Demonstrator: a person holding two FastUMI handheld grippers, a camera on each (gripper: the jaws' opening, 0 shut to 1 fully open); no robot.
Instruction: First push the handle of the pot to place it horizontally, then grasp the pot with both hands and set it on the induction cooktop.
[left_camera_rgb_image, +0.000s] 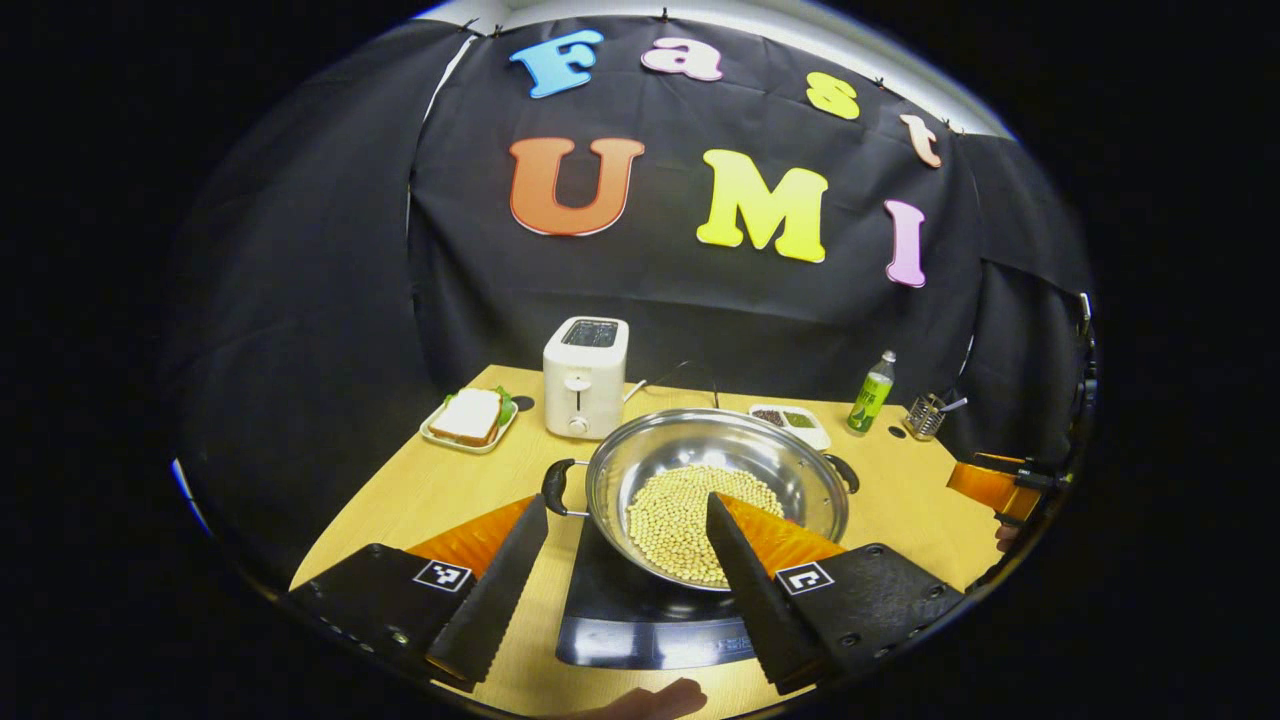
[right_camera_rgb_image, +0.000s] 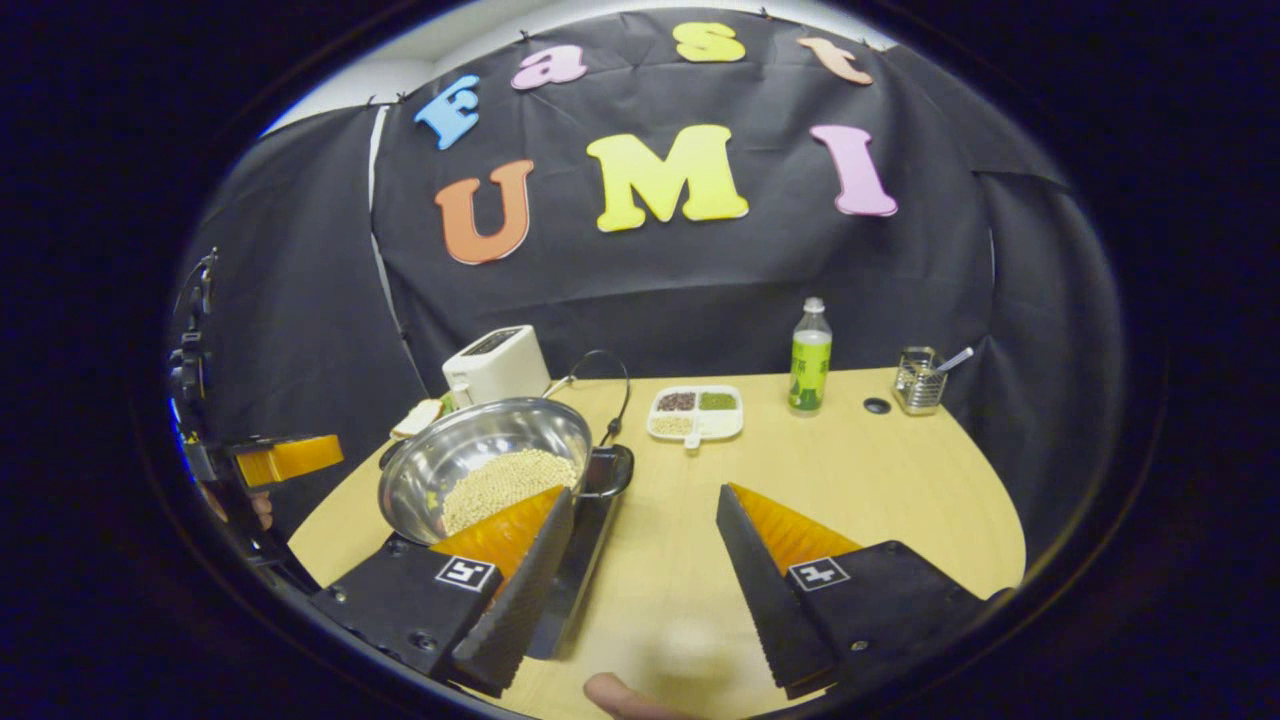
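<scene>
1. On the induction cooktop (left_camera_rgb_image: 640, 610), near the front edge of the wooden table (left_camera_rgb_image: 420, 490), sits the steel pot (left_camera_rgb_image: 715, 470), holding pale beans (left_camera_rgb_image: 680, 520).
2. The pot's two side handles (left_camera_rgb_image: 556, 487) point left and right, roughly parallel to the front edge.
3. The left gripper (left_camera_rgb_image: 625, 585) hangs above the cooktop's front, its fingers spread wide and holding nothing.
4. The right gripper (right_camera_rgb_image: 640, 585) is to the right of the pot, fingers likewise wide apart and empty; its left finger overlaps the pot's rim in the right gripper view, though contact cannot be judged.
5. Along the back edge stand a white toaster (left_camera_rgb_image: 585, 377), a divided dish (right_camera_rgb_image: 697, 412), a green bottle (right_camera_rgb_image: 810, 358) and a wire holder (right_camera_rgb_image: 918, 381).
6. A sandwich plate (left_camera_rgb_image: 470, 420) lies at the back-left corner.
</scene>
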